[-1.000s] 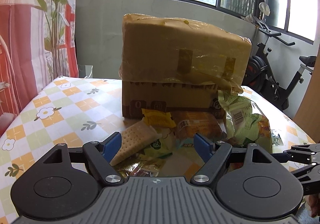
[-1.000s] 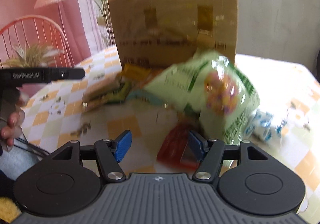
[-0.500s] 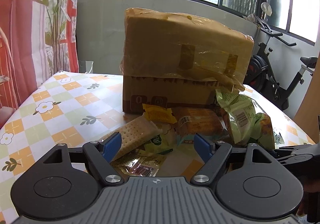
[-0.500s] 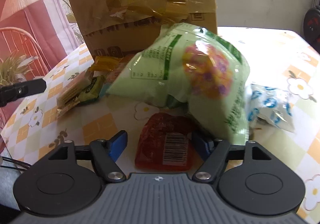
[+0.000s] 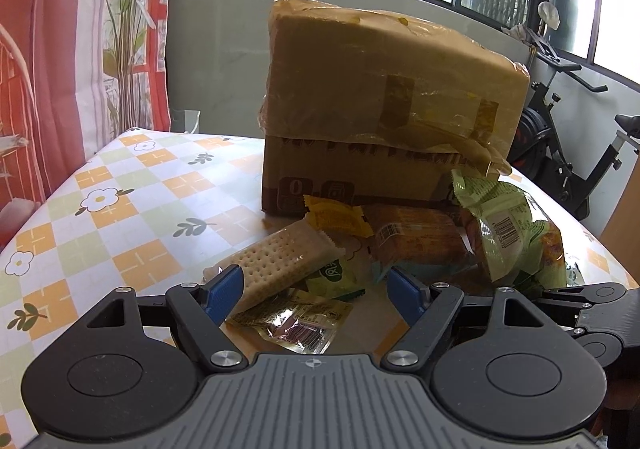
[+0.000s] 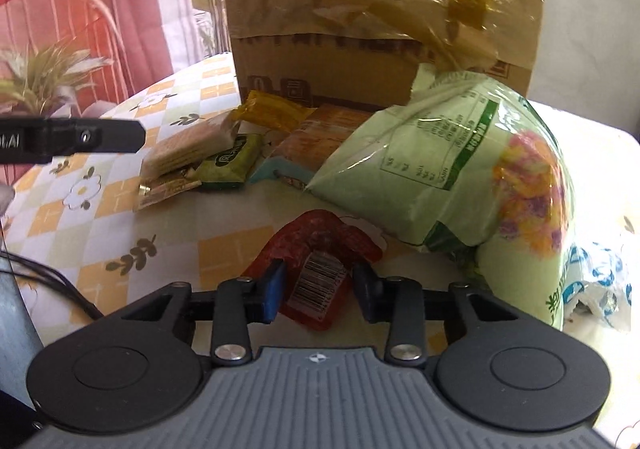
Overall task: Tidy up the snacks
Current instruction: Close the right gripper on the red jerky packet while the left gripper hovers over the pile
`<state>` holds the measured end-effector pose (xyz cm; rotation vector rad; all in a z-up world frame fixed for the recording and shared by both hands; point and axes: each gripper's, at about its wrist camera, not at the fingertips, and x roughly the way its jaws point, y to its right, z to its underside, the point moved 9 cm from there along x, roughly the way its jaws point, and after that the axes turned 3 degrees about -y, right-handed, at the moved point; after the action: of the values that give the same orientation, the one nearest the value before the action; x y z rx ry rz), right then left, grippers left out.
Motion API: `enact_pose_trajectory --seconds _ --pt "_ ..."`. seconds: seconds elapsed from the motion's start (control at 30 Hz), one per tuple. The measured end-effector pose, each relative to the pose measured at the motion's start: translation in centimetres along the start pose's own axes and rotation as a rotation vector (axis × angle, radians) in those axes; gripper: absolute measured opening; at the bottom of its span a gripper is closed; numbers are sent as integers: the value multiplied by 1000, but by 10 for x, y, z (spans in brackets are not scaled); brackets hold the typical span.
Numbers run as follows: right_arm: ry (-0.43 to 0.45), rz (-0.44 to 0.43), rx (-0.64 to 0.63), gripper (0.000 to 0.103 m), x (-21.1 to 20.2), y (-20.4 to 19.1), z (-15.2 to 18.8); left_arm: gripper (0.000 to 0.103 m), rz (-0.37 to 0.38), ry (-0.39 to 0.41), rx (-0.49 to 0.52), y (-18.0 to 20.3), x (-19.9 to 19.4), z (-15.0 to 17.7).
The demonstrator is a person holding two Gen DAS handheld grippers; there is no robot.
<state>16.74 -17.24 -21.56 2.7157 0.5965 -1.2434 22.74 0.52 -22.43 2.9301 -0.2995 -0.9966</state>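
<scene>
Black claw (image 5: 316, 291), blue pads (image 5: 224, 289), silver screws.

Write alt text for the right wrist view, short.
The right gripper has its fingers on either side of a red snack packet on a flowered tablecloth. Behind it lie a big green bag, smaller snacks and a taped cardboard box.

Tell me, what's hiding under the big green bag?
The big green bag lies over an orange packet and leans toward the blue-and-white packet. Whatever else lies under its middle is covered.
</scene>
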Motion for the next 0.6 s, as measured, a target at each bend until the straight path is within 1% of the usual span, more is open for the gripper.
enact_pose_trajectory --seconds 0.2,0.27,0.33,0.4,0.6 --pt "19 1 -1 38 -3 -2 1 81 -2 0 4 1 1 1" --pt "22 4 2 36 -3 -2 1 81 -2 2 1 1 0 2" --pt "26 1 15 31 -4 -1 1 81 -4 5 0 0 0 2" --pt "33 2 20 29 -5 0 1 81 -5 6 3 0 0 3" --pt "41 7 32 29 -7 2 1 81 0 0 3 2 1 5"
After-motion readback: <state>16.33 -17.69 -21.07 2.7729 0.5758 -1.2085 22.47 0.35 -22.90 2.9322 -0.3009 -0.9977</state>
